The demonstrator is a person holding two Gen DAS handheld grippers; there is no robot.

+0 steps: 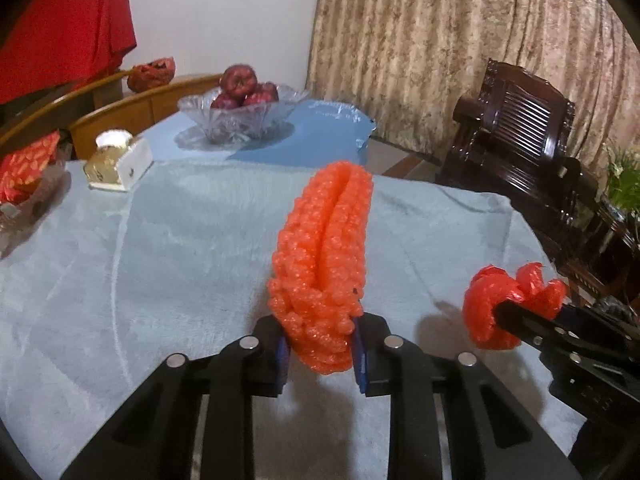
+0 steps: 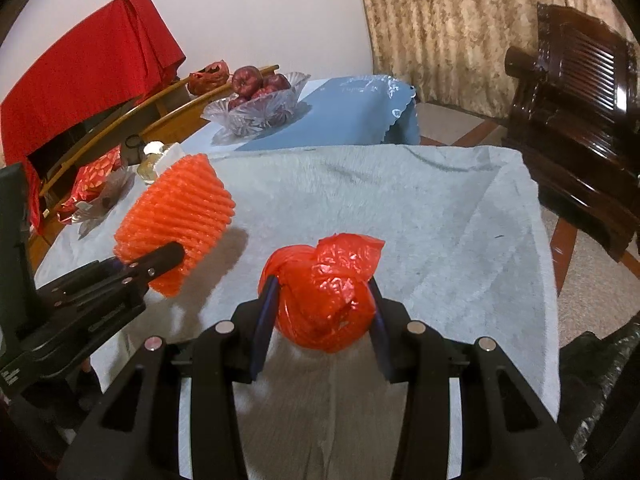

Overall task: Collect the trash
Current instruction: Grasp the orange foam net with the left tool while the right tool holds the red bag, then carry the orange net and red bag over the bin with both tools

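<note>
We see the left gripper (image 1: 322,354) clamped on an orange foam net sleeve (image 1: 324,256), bumpy mesh texture, folded lengthwise with a crease down the middle, standing up from the blue pads at centre of the left wrist frame; in the right wrist view the same sleeve (image 2: 176,216) sits at left centre, ribbed and flared, lifted off the surface. The right gripper (image 2: 320,316) is closed on a crumpled red plastic bag (image 2: 324,296), shiny, knotted into a ball with a loose flap at the top, lower centre of the right wrist frame; in the left wrist view that bag (image 1: 486,304) shows at lower right, pinched by the black fingers. Both items are held above the surface (image 1: 160,248), which is covered by a pale grey fuzzy cloth, with a blue cloth (image 1: 320,128) further back. On the surface at upper centre is a glass bowl (image 1: 240,116) of red apples (image 1: 240,80); at left a small white and gold box (image 1: 118,164) and a red patterned packet (image 1: 28,164) in a clear dish. Room: beige patterned curtain (image 1: 460,40) upper right, dark carved wooden chair (image 1: 520,128) at right, red fabric (image 1: 68,28) upper left, white wall between.
</note>
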